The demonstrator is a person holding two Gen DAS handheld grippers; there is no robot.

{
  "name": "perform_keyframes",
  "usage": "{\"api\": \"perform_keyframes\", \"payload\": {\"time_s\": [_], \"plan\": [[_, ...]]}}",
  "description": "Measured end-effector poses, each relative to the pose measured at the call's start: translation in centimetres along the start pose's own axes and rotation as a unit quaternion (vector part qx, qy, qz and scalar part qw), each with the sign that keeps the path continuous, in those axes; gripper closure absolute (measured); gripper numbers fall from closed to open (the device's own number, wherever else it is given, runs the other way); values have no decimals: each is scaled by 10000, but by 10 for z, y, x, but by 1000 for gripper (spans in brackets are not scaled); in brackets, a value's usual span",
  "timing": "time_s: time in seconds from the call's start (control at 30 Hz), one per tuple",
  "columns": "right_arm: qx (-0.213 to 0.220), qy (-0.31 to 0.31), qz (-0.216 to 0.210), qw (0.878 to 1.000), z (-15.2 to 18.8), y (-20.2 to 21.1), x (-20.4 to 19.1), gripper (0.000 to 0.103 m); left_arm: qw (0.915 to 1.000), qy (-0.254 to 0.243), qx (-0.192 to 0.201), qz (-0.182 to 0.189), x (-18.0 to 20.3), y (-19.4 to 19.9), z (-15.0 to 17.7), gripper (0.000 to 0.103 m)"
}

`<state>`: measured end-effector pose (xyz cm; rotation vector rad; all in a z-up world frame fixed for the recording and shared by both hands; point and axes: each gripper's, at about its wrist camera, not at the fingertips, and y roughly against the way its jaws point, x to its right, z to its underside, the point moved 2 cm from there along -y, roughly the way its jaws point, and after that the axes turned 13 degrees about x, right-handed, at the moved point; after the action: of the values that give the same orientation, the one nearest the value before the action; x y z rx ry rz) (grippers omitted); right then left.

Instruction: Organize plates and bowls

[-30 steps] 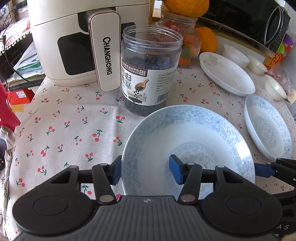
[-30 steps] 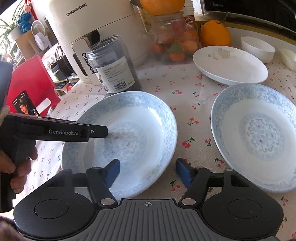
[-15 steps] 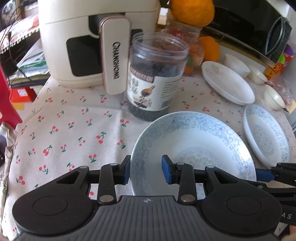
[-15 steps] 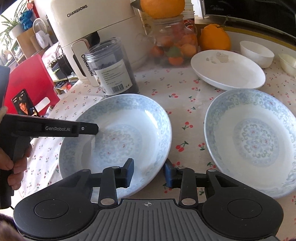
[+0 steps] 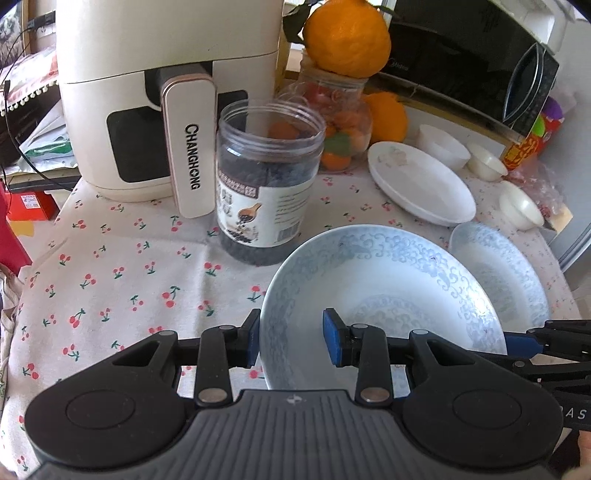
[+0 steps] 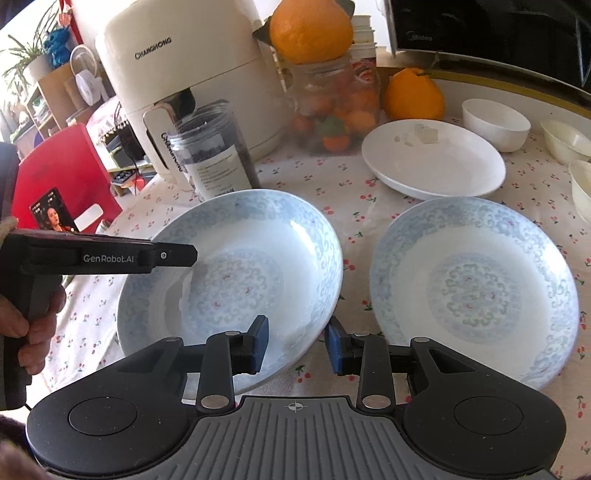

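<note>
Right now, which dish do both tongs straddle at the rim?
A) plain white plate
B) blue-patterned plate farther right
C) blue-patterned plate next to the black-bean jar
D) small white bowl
C: the left tongs and right tongs each have one finger inside and one outside the rim of the blue-patterned plate near the black-bean jar.

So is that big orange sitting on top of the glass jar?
Yes, the big orange rests on the mouth of the glass jar of small fruit, beside the white air fryer.
</note>
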<state>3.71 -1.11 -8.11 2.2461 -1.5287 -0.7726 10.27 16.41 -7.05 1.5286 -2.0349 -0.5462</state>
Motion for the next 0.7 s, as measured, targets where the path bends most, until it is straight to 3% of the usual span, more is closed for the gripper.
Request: {"api": "perform_keyframes", "payload": {"time_s": [0.7], "plan": [[251,-314,257,9989,-25,36,57,70,9985,57,75,547,52,-11,-17,71]]}}
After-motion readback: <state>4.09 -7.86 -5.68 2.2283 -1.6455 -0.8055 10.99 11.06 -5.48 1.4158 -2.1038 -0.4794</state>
